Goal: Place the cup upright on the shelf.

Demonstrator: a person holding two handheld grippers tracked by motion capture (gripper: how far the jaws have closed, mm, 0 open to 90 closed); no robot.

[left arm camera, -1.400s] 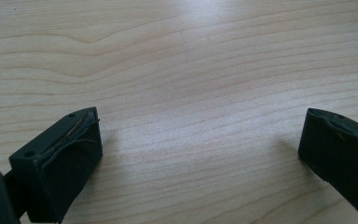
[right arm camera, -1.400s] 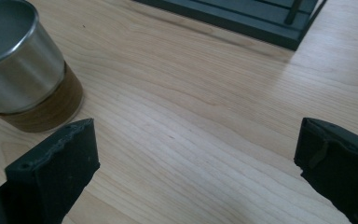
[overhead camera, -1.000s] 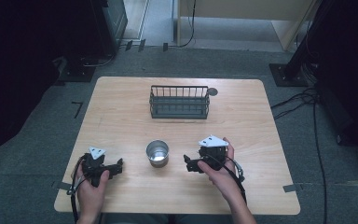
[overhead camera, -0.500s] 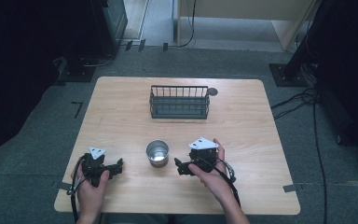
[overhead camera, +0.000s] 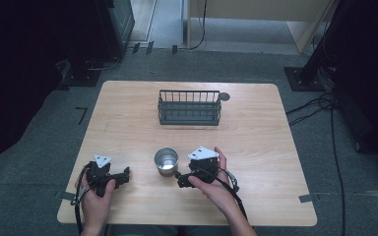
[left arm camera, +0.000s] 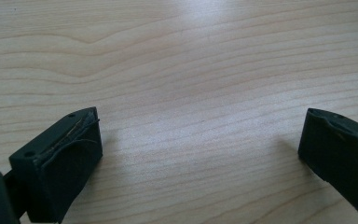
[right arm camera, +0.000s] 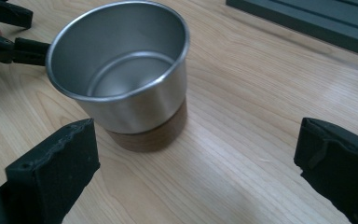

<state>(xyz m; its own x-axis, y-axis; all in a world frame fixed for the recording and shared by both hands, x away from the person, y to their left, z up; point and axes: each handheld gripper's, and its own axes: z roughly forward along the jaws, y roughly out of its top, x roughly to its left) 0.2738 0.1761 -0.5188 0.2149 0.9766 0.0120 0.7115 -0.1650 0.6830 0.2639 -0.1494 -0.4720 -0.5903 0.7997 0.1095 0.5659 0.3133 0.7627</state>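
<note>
Fingers [right arm camera: 56,172] of my right gripper [overhead camera: 181,178] spread wide, holding nothing, just beside the steel cup [overhead camera: 166,161] standing upright near the front of the pale wooden tabletop [overhead camera: 256,137]. My left gripper [overhead camera: 123,174] gapes empty over bare wood. Behind sits a dark wire rack [overhead camera: 189,107]; grey carpet [overhead camera: 39,147] surrounds us.

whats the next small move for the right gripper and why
Probably ease the right gripper forward so its open jaws straddle the steel cup. The cup stands upright just ahead and nearer the left jaw, not yet between them.
</note>
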